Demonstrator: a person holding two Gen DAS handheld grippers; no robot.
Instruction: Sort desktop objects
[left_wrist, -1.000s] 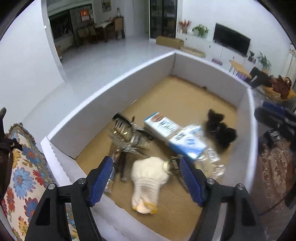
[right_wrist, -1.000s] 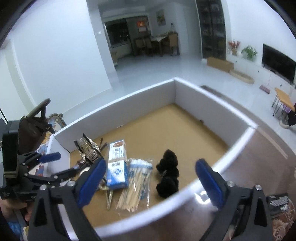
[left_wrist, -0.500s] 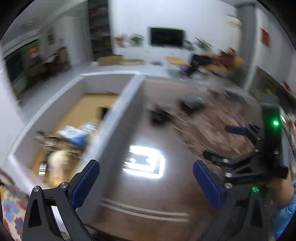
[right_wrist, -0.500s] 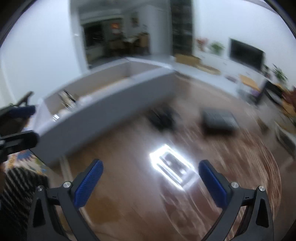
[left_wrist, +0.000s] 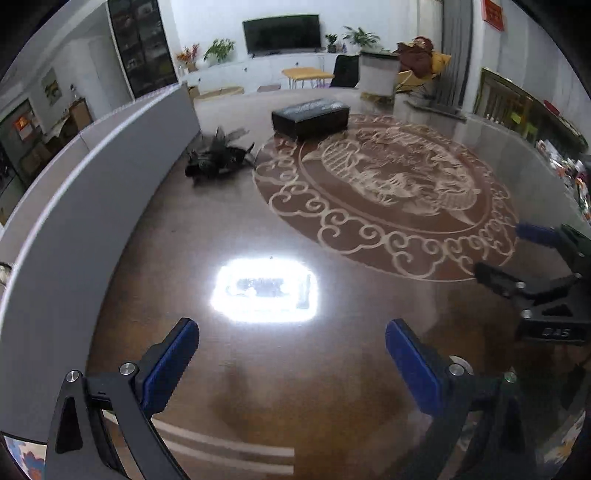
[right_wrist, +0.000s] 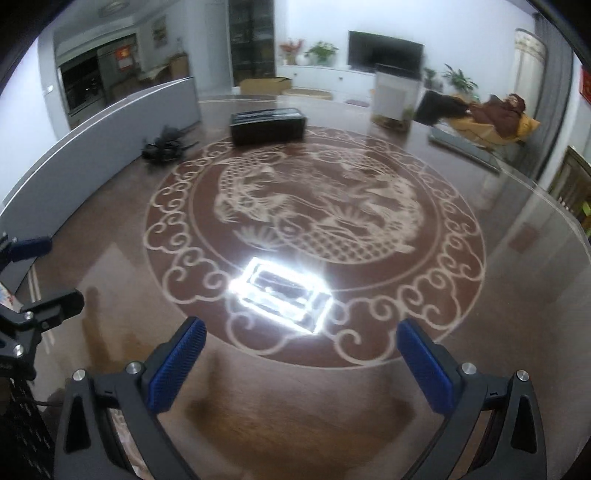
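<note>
Black box (left_wrist: 310, 117) on table (left_wrist: 332, 387) | left tool (left_wrist: 288, 354) wide | right tool (right_wrist: 303, 360) wide

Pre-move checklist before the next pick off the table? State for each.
1. Left gripper open and empty: ok, jaws wide apart, nothing between them.
2. Right gripper open and empty: ok, same.
3. Targets in view: ok, a black feathery object lies beside the white box wall, and a black rectangular box sits farther back.
4. Path to them: ok, only bare glossy tabletop in between.
5. Grippers apart from each other: ok, each shows at the other view's edge, not crossing.
6. Contents of the white box: cannot tell, its wall hides the inside.
</note>
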